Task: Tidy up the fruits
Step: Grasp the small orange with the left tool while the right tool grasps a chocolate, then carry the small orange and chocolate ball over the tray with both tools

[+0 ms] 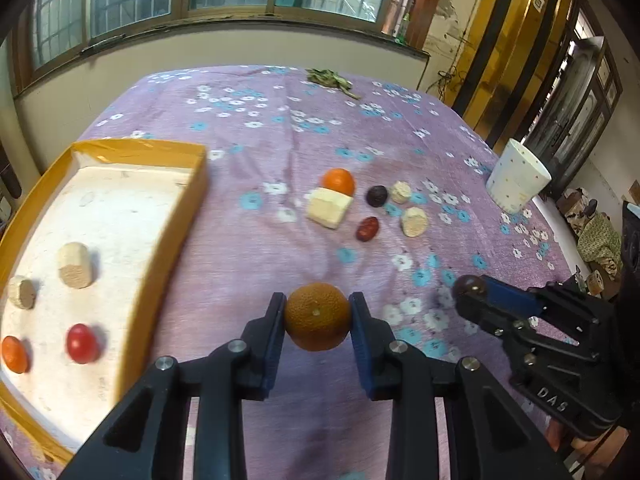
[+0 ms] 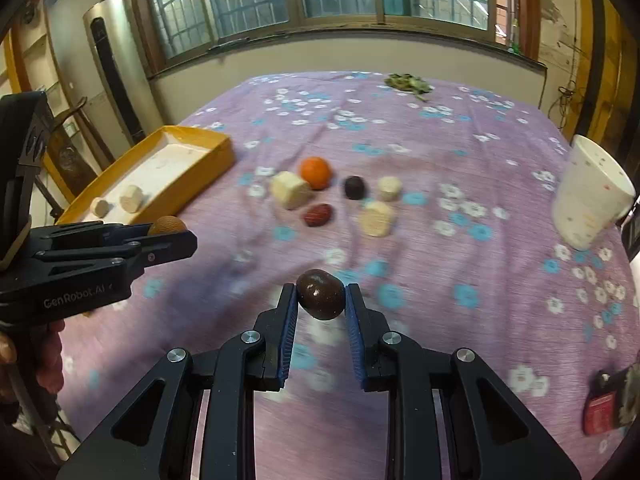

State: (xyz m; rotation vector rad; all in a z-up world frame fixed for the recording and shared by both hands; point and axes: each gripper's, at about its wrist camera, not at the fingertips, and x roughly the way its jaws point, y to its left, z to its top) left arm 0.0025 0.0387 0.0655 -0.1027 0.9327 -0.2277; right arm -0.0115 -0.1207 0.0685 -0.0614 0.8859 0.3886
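My left gripper is shut on an orange mandarin, held above the purple cloth; it also shows at the left of the right wrist view as the left gripper with the mandarin. My right gripper is shut on a dark brown fruit; in the left wrist view this right gripper carries the dark fruit. The yellow tray at left holds a red fruit, an orange fruit and two cream pieces. On the cloth lie another orange, a dark plum, a red date and cream chunks.
A white spotted cup stands at the right edge of the bed. Dry green leaves lie at the far end. A window wall runs behind. A red object lies at the near right.
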